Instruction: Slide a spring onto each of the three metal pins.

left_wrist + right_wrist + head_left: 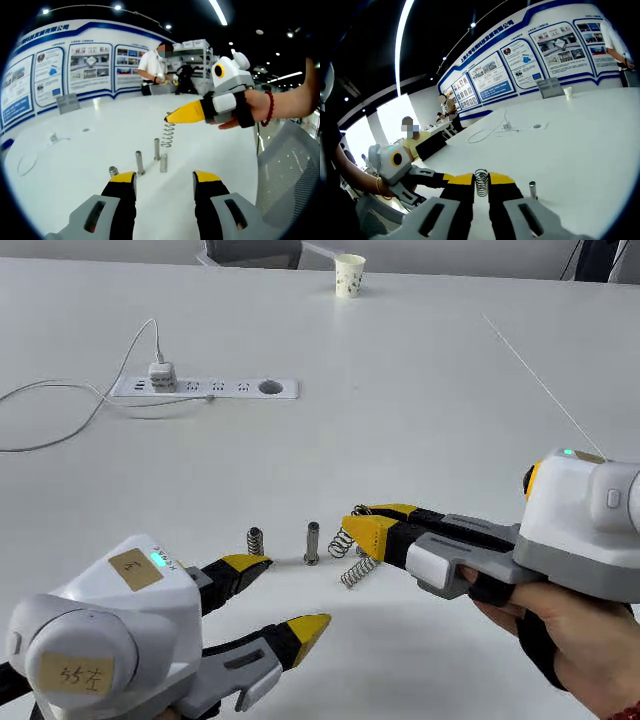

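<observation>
The left gripper (pixel 278 594) hovers wide open near the coil-clad pin (pixel 254 540), and the bare pin (pixel 312 542) stands upright just left of the spring (pixel 342 542), which the nearer right gripper (pixel 350 522) pinches roughly upright.

Left gripper (pixel 292 592): white-and-grey housing, black jaws with yellow tips, green light (pixel 158 560) lit on top.
Paper labels (pixel 135 568): two tan stickers with handwritten marks on the left housing.
Right gripper (pixel 352 519): white-and-grey body, black jaws, yellow tips.
Right hand (pixel 575 630): black strap (pixel 536 645) wrapped across it.
Bracelet (pixel 270 107): red beads, right wrist.
</observation>
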A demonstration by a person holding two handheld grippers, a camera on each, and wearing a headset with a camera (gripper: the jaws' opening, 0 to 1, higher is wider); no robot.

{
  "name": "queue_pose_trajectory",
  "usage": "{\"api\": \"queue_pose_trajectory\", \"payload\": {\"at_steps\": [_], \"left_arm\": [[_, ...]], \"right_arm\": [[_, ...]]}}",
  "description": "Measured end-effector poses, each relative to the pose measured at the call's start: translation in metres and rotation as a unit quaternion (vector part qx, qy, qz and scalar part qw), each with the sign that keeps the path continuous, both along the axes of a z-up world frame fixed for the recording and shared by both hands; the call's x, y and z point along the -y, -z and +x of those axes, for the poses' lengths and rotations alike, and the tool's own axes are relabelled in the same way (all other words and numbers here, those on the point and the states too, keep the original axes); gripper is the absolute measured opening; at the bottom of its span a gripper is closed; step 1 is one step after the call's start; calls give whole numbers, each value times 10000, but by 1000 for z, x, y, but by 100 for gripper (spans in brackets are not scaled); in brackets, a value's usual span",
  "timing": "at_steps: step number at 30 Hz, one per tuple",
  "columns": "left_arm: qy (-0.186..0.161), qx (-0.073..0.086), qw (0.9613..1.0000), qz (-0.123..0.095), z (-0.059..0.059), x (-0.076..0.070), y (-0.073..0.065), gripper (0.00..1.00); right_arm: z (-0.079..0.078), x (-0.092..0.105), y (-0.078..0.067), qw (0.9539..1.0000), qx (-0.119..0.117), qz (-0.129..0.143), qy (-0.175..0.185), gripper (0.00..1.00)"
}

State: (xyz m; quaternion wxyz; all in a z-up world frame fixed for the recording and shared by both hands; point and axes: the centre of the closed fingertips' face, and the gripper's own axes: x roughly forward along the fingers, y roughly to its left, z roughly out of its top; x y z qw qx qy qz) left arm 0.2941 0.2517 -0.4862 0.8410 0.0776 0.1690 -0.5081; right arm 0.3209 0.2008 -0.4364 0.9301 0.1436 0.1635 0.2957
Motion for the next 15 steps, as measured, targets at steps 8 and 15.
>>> {"api": "queue_pose_trajectory", "payload": {"at_steps": [8, 15], "left_arm": [[-216, -49, 9998, -3, 4, -7, 2, 53], [-427, -94, 9990, -12, 10, -14, 3, 60]], "right_arm": [[12, 0, 0, 9995, 151, -260, 59, 11], [21, -2, 1, 9984, 238, -507, 44, 11]]}}
